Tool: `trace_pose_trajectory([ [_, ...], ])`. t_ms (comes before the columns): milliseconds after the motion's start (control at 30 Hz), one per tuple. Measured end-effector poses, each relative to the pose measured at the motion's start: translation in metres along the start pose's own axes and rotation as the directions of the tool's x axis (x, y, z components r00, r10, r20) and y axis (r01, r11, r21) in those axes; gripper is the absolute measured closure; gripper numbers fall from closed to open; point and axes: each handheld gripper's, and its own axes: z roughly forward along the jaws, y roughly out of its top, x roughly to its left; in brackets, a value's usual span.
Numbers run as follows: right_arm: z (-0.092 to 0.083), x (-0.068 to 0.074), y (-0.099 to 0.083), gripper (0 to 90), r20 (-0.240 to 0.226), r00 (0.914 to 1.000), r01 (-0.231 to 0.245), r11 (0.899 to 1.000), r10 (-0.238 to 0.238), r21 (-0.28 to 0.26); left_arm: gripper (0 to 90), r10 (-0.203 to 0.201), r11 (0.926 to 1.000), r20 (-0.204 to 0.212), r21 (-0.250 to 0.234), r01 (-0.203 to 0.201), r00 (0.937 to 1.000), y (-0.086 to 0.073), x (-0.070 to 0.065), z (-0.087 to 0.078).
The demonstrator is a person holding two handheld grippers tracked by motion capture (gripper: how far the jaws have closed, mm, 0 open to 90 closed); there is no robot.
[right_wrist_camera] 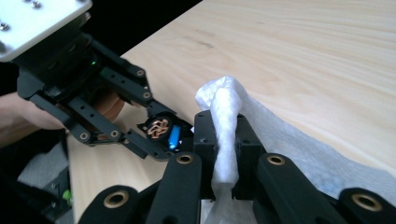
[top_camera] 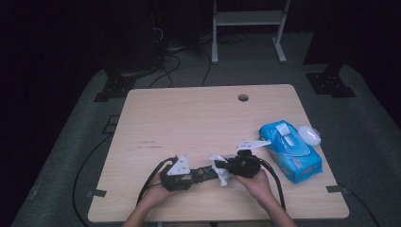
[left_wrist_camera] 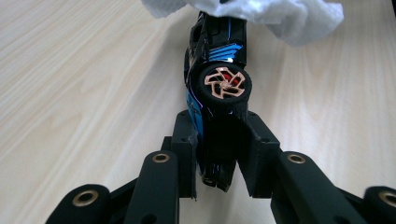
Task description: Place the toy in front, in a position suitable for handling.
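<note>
The left gripper (left_wrist_camera: 219, 154) is clamped on a black and blue toy car (left_wrist_camera: 215, 93) just above the table (top_camera: 189, 118). The right gripper (right_wrist_camera: 226, 154) is clamped on a white wipe (right_wrist_camera: 224, 116) touching the car's far end. The blue wipe pack (top_camera: 291, 149), lid up, lies at the right.

The toy car (left_wrist_camera: 217, 93) sits between the left jaws, the wipe (right_wrist_camera: 224, 126) between the right jaws; the wipes pack (top_camera: 291, 150) lies right of both on the bench (top_camera: 189, 118).
</note>
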Motion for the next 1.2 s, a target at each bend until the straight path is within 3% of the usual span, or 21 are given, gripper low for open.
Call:
trace_pose_trajectory([
  [133, -0.006, -0.011, 0.000, 83.0, 0.013, 0.9996, -0.026, 1.000, 0.026, -0.017, 65.7, -0.025, 0.9995, 0.026, -0.020, 0.025, 0.9994, 0.005, 0.008, 0.007],
  [200, -0.007, -0.011, -0.001, 83.0, 0.017, 0.9996, -0.022, 1.000, 0.023, -0.022, 55.5, -0.075, 0.9951, 0.067, -0.060, 0.079, 0.9949, 0.005, 0.011, 0.005],
  [333, -0.008, -0.008, -0.003, 83.1, 0.023, 0.9997, -0.009, 1.000, 0.010, -0.023, 48.9, -0.122, 0.9863, 0.109, -0.098, 0.133, 0.9864, 0.005, 0.012, -0.003],
  [533, -0.012, -0.002, -0.009, 83.2, 0.016, 0.9998, 0.012, 1.000, -0.011, -0.026, 48.5, -0.196, 0.9649, 0.154, -0.145, 0.219, 0.9683, 0.006, 0.016, -0.006],
  [700, -0.013, -0.002, -0.013, 83.2, 0.013, 0.9997, 0.022, 0.999, -0.022, -0.037, 47.7, -0.269, 0.9433, 0.186, -0.147, 0.298, 0.9451, 0.005, 0.021, -0.003],
  [833, -0.013, -0.002, -0.013, 83.2, 0.011, 0.9996, 0.026, 0.999, -0.026, -0.043, 45.6, -0.304, 0.9256, 0.210, -0.166, 0.340, 0.9294, 0.006, 0.023, -0.003],
  [867, -0.013, -0.002, -0.013, 83.2, 0.012, 0.9996, 0.028, 0.999, -0.027, -0.043, 45.6, -0.309, 0.9226, 0.206, -0.172, 0.346, 0.9284, 0.007, 0.023, -0.003],
  [900, -0.013, -0.001, -0.014, 83.2, 0.011, 0.9995, 0.029, 0.999, -0.028, -0.043, 45.6, -0.313, 0.9228, 0.200, -0.167, 0.347, 0.9284, 0.008, 0.024, -0.004],
  [967, -0.014, -0.001, -0.014, 83.2, 0.013, 0.9994, 0.031, 0.999, -0.030, -0.043, 45.9, -0.332, 0.9174, 0.200, -0.159, 0.365, 0.9218, 0.009, 0.025, -0.004],
  [1000, -0.014, 0.000, -0.014, 83.2, 0.014, 0.9994, 0.033, 0.999, -0.033, -0.042, 46.3, -0.338, 0.9187, 0.189, -0.146, 0.367, 0.9219, 0.009, 0.026, -0.003],
  [1067, -0.015, 0.000, -0.015, 83.2, 0.012, 0.9993, 0.035, 0.998, -0.034, -0.043, 47.0, -0.356, 0.9113, 0.208, -0.138, 0.388, 0.9109, 0.008, 0.026, -0.002],
  [1200, -0.016, 0.001, -0.017, 83.2, 0.012, 0.9992, 0.039, 0.998, -0.038, -0.044, 47.0, -0.365, 0.9074, 0.224, -0.131, 0.399, 0.9037, 0.008, 0.024, 0.000],
])
